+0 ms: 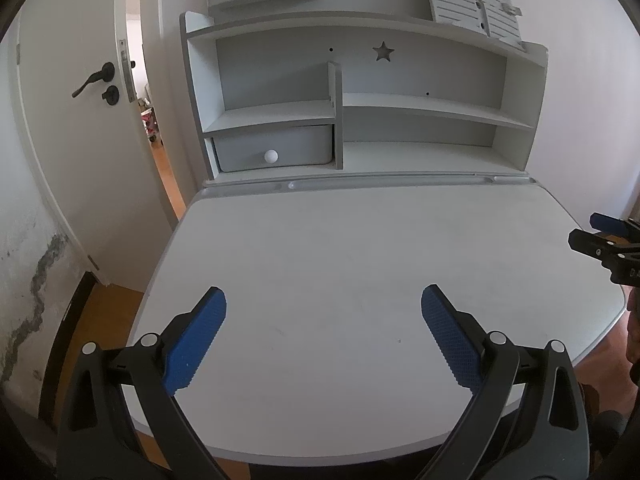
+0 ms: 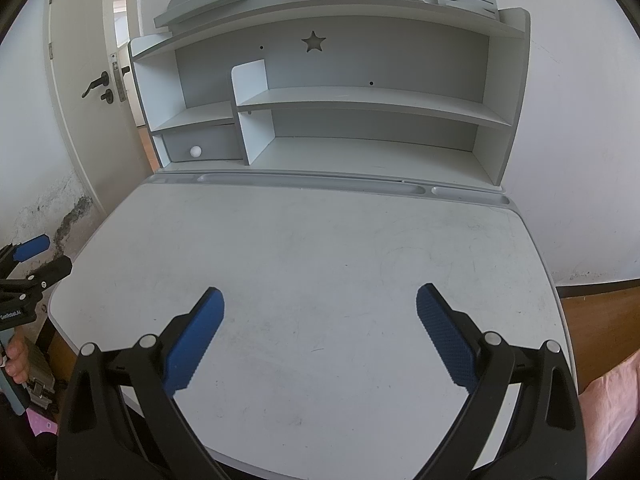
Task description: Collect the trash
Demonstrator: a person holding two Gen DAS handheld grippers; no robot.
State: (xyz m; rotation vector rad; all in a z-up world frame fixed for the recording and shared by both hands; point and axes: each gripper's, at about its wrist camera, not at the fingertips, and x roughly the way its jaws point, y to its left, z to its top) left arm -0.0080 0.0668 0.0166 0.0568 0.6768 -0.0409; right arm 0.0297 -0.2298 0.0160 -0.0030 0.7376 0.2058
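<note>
My left gripper [image 1: 323, 304] is open and empty, held over the front of a white desk top [image 1: 360, 248]. My right gripper [image 2: 320, 302] is open and empty too, over the same desk top [image 2: 320, 240]. The right gripper also shows at the right edge of the left wrist view [image 1: 600, 236], and the left gripper at the left edge of the right wrist view [image 2: 36, 256]. No trash shows on the desk in either view.
A white-and-grey shelf unit [image 1: 360, 100] stands at the back of the desk, with a drawer with a white knob [image 1: 271, 156] at lower left. A white door [image 1: 80, 120] stands ajar at left. A grey slatted board [image 1: 472, 0] lies on the top shelf.
</note>
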